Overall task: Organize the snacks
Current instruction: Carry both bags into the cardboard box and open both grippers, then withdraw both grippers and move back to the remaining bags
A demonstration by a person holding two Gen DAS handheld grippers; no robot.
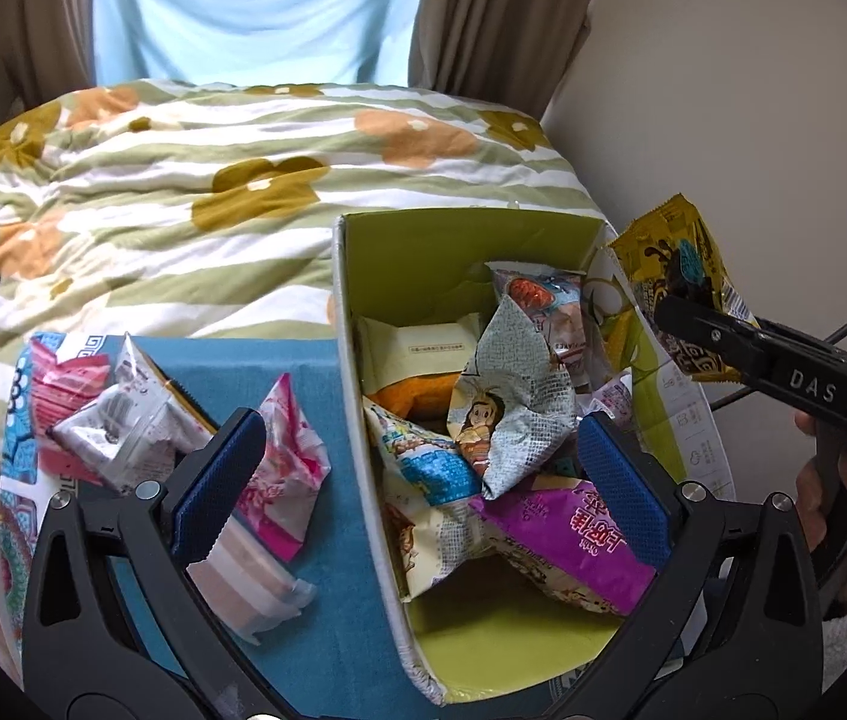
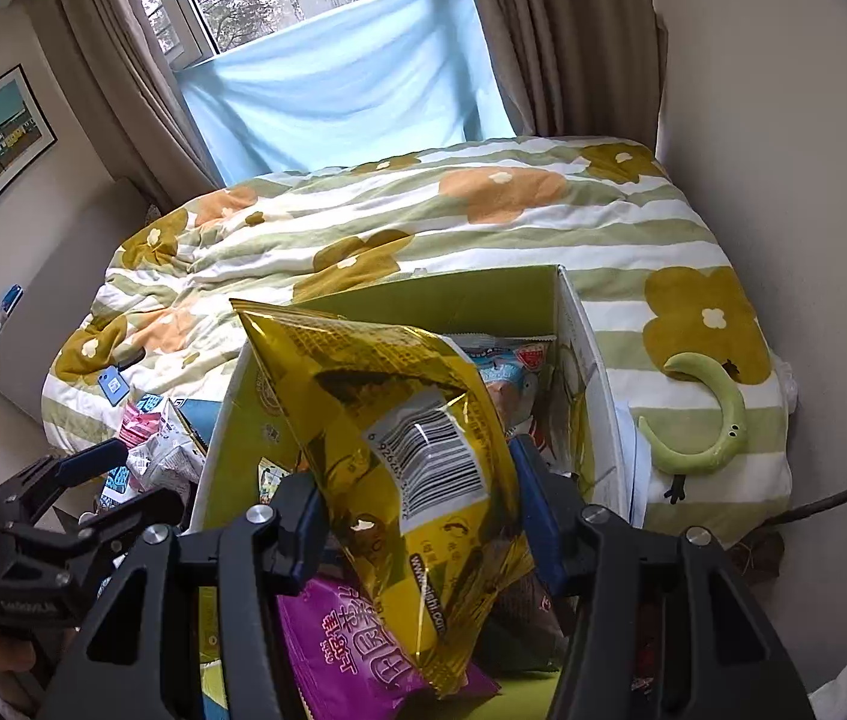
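Landmark: the green box (image 1: 453,240), open-topped, on the flowered quilt (image 1: 183,180).
My right gripper (image 2: 417,516): clamped on the yellow snack bag (image 2: 399,420), which I hold above the box's opening, barcode toward my camera.
My left gripper (image 1: 417,480): jaws spread wide and holding nothing, straddling the box's left wall.
Inside the box: a purple packet (image 1: 567,534) at the near end, a grey cartoon-print packet (image 1: 501,396) above it, an orange-and-white packet (image 1: 423,360) toward the far wall.
Left of the box: pink packets (image 1: 285,468) and a silver packet (image 1: 117,426) lying on a blue cloth (image 1: 303,372).
Right of the box: a green crescent toy (image 2: 711,420) on the quilt.
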